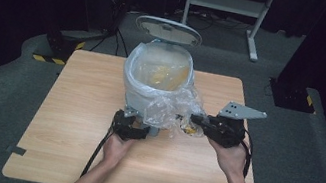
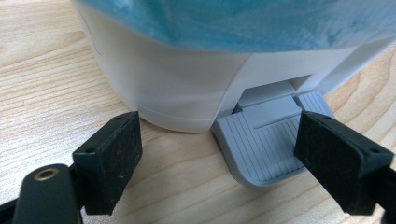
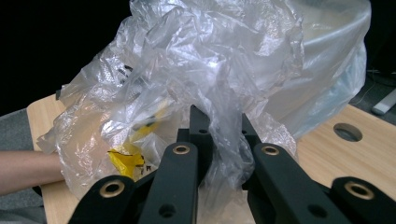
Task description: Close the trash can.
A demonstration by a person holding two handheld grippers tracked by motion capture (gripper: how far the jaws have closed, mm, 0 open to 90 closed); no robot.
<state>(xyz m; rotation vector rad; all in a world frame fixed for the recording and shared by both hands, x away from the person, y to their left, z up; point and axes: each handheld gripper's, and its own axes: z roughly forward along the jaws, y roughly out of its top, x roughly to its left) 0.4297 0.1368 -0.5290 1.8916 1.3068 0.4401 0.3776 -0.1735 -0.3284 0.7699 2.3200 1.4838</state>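
Clear, crinkled plastic is what we have in hand: the bin liner (image 1: 172,104) spilling over the front rim of the small white pedal bin (image 1: 136,94), which stands in the middle of the wooden table (image 1: 72,106) with its lid (image 1: 168,31) tipped up. Our right gripper (image 1: 194,121) has its jaws pinched nearly together on a bunched fold of that liner, as the right gripper view shows (image 3: 219,135), and a yellow scrap (image 3: 125,161) sits inside the film. Our left gripper (image 1: 141,131) waits low at the foot of the bin, jaws spread wide and holding nothing, with the grey pedal (image 2: 261,144) lying between its pads.

As we judge it, the lid is already up and one side of the liner is gathered and freed from the rim. The rest of the liner still wraps the bin's mouth, so loosening it all round and lifting the bag out remain.
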